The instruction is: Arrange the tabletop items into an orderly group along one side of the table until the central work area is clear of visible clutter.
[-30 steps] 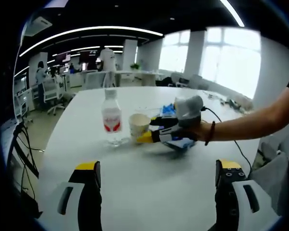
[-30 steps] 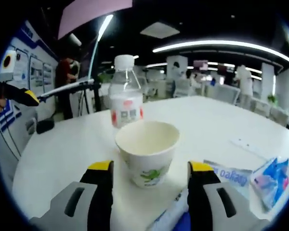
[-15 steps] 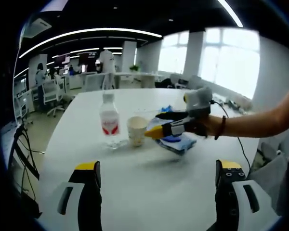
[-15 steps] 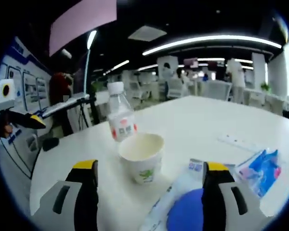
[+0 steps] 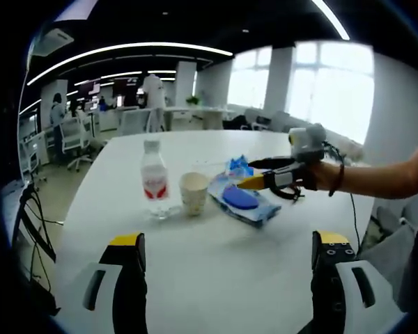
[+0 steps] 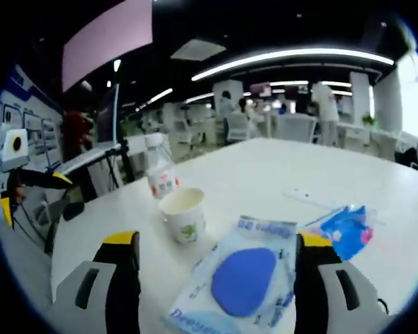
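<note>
On the white table [image 5: 216, 278] a clear water bottle [image 5: 153, 182] with a red label stands upright, and a paper cup [image 5: 194, 193] stands just right of it. A flat wipes pack [image 5: 242, 200] with a blue oval lies beside the cup, and a small blue packet [image 5: 237, 165] lies behind it. My left gripper [image 5: 228, 240] is open over bare table, well short of them. My right gripper [image 5: 252, 174] comes in from the right, open, above the pack's far end. In the right gripper view, that gripper [image 6: 216, 240] hangs open over the wipes pack [image 6: 244, 275]. Ahead are the cup [image 6: 183, 214] and bottle [image 6: 159, 175], with the small packet [image 6: 348, 226] at right.
A thin white strip [image 6: 310, 200] lies on the table [image 6: 279, 167] beyond the packets. Office chairs [image 5: 73, 136] and desks stand past the far edge. A cable [image 5: 28, 209] hangs off the table's left side. The person's forearm [image 5: 383, 177] reaches in from the right.
My right gripper opened wider around the paper cup and drew back and up, leaving the cup standing by the bottle. The left view has pulled back a little.
</note>
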`<state>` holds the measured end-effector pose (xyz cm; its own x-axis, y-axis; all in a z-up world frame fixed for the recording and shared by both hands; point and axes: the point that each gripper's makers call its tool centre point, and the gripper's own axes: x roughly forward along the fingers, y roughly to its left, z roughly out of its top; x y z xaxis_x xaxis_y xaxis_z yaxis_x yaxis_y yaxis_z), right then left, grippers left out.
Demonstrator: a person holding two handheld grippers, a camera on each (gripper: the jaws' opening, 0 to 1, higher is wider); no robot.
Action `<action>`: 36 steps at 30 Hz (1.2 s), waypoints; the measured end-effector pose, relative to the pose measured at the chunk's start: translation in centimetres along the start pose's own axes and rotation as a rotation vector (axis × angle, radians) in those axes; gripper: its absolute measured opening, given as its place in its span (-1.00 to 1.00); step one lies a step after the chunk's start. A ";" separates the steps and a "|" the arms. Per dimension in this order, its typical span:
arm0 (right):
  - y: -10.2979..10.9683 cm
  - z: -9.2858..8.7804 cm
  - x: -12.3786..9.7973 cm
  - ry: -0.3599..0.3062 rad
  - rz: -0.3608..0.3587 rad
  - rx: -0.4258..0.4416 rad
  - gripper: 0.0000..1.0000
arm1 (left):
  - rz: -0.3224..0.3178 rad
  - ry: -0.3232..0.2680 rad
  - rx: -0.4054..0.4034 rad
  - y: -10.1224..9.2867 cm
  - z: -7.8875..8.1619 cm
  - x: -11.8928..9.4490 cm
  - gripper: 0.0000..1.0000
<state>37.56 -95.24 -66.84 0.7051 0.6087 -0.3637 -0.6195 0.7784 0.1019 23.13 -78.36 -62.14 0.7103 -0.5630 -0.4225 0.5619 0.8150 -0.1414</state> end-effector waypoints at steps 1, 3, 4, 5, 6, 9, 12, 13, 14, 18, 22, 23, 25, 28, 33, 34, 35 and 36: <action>-0.3 -0.1 -0.3 0.004 -0.009 -0.003 0.79 | -0.004 0.001 0.005 -0.1 0.0 0.0 0.94; -0.9 -0.2 -1.2 -0.001 -0.022 0.011 0.78 | -0.005 0.002 0.008 -0.1 0.0 0.1 0.94; -1.2 -0.3 -1.7 -0.004 -0.035 0.020 0.78 | -0.005 0.001 0.008 -0.1 0.1 0.1 0.94; -1.4 -0.3 -2.0 -0.011 -0.039 0.025 0.78 | -0.005 0.000 0.008 -0.1 0.1 0.2 0.94; -1.6 -0.3 -2.2 -0.014 -0.042 0.031 0.78 | -0.006 0.000 0.007 -0.1 0.2 0.2 0.94; -2.6 -0.7 -3.3 0.002 -0.067 0.067 0.75 | -0.009 0.001 0.013 -0.3 0.3 0.2 0.94; -3.7 -1.3 -4.4 0.022 -0.103 0.041 0.71 | -0.008 0.018 0.011 -0.4 0.1 0.3 0.94; -3.8 -1.5 -4.7 0.028 -0.109 0.053 0.70 | -0.009 0.022 0.013 -0.4 0.0 0.3 0.94; -3.9 -1.7 -5.0 0.030 -0.110 0.061 0.70 | -0.009 0.025 0.014 -0.5 0.0 0.3 0.94; -5.4 -3.0 -6.4 0.066 -0.134 0.052 0.64 | -0.018 0.030 0.016 -0.9 -0.1 0.4 0.94; -5.7 -3.8 -7.4 0.086 -0.138 0.057 0.61 | -0.016 0.021 0.024 -1.1 0.1 0.2 0.94; -5.9 -4.0 -7.5 0.091 -0.141 0.052 0.60 | -0.014 0.018 0.023 -1.0 0.2 0.1 0.94; -6.3 -4.4 -7.9 0.100 -0.147 0.052 0.55 | -0.011 0.017 0.017 -1.0 0.2 0.0 0.94; -6.6 -5.0 -8.2 0.110 -0.154 0.074 0.53 | -0.006 0.025 0.018 -1.1 -0.2 -0.3 0.94; -7.4 -7.7 -8.9 0.228 -0.178 0.031 0.37 | -0.004 0.038 0.011 -1.2 -0.7 -0.5 0.94; -7.4 -7.8 -8.9 0.231 -0.176 0.031 0.34 | -0.005 0.037 0.011 -1.2 -0.7 -0.5 0.94; -7.5 -8.2 -8.9 0.241 -0.173 0.034 0.31 | -0.005 0.033 0.010 -1.2 -0.7 -0.6 0.94; -7.6 -8.9 -9.0 0.273 -0.171 0.043 0.26 | -0.004 0.029 0.008 -1.2 -0.7 -0.6 0.94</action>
<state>32.86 -107.94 -72.57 0.6755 0.4090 -0.6136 -0.4806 0.8753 0.0543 21.78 -78.87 -62.30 0.6952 -0.5624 -0.4476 0.5686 0.8113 -0.1361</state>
